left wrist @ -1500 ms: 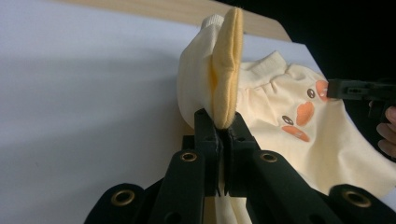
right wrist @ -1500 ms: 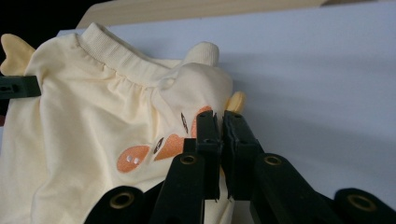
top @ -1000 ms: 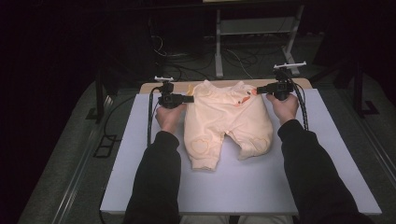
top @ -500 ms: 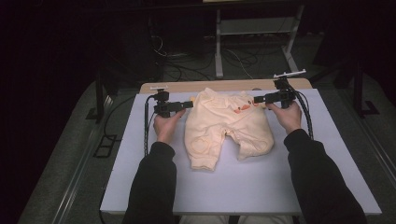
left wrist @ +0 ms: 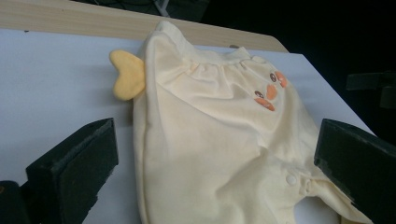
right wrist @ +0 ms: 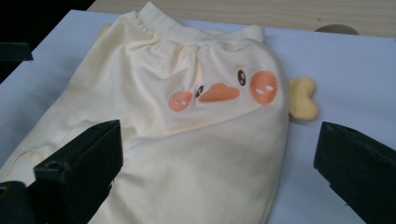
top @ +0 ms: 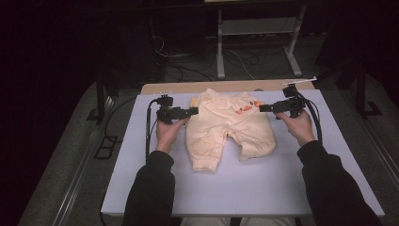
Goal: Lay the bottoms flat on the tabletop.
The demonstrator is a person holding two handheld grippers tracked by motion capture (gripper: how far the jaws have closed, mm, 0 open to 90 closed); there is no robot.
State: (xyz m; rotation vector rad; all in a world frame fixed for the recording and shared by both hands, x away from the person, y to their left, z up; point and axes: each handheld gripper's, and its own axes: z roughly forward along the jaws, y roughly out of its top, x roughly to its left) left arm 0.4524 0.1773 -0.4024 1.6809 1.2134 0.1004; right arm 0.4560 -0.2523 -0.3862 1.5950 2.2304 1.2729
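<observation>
sleeves: two dark-sleeved forearms come in from the near edge of the bench (top: 282, 188), angled outward, one either side of the garment.
left hand (top: 167, 133): palm down on the bench just left of the pants, wrist roughly straight, gripper held level and pointing right toward the waist side.
left gripper (top: 192, 112): jaws have just been opening and now stand wide apart; in the left gripper view the cloth lies between them, neither pad pressing on it. Tips sit at the pants' left edge.
right hand (top: 296, 126): mirror pose on the right, knuckles up, gripper level and pointing left.
right gripper (top: 263, 108): jaws have just been opening, now wide; in the right gripper view the fabric lies between and below them, unpinched. Tips near the right edge of the waist area, contact with the cloth can't be told.
baby pants (top: 228, 129): pale yellow, lying flat mid-bench between both grippers, waistband toward the far edge, two short legs toward the person. Orange duck face (right wrist: 219, 92) on the seat panel, small yellow wing tab (left wrist: 127, 73) sticking out at the side.
bench: white top sheet, bare wooden strip (top: 188, 88) along the far edge, waistband close to it.
background: dark floor, cables and a metal stand (top: 256, 42) beyond the bench.
</observation>
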